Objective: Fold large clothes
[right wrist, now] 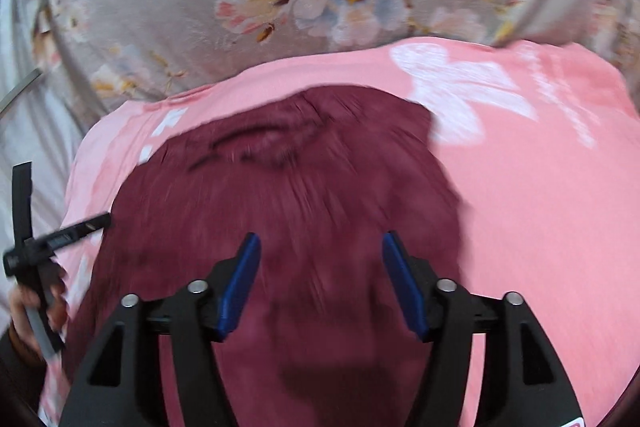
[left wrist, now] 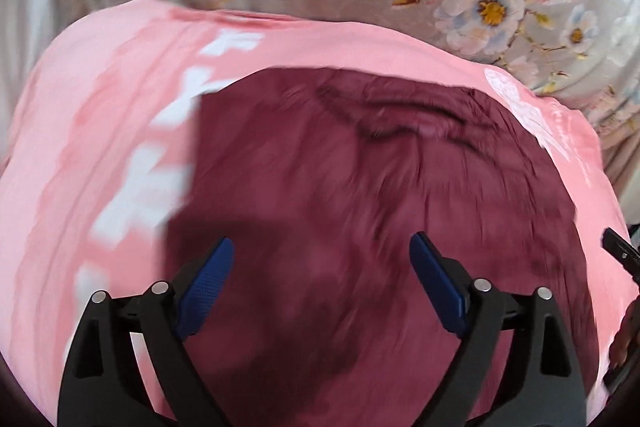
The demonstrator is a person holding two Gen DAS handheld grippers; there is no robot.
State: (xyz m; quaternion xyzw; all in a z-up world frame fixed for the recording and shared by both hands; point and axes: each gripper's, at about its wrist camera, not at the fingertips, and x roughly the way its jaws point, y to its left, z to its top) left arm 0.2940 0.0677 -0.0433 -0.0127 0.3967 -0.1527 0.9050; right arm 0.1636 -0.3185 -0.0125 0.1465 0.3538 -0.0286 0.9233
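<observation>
Maroon garment (left wrist: 360,187): folded, lying on pink garment (left wrist: 100,147).
Left gripper (left wrist: 320,267): released, empty.
Right gripper (right wrist: 320,267): released, empty.
Remaining: pink garment unfolded, probably next.

Looked like a home bedroom: worked over a bed spread with a grey floral sheet (right wrist: 168,7), soft and creased, with a pink printed cloth (right wrist: 540,207) and a maroon garment (right wrist: 300,195) laid on top.
</observation>
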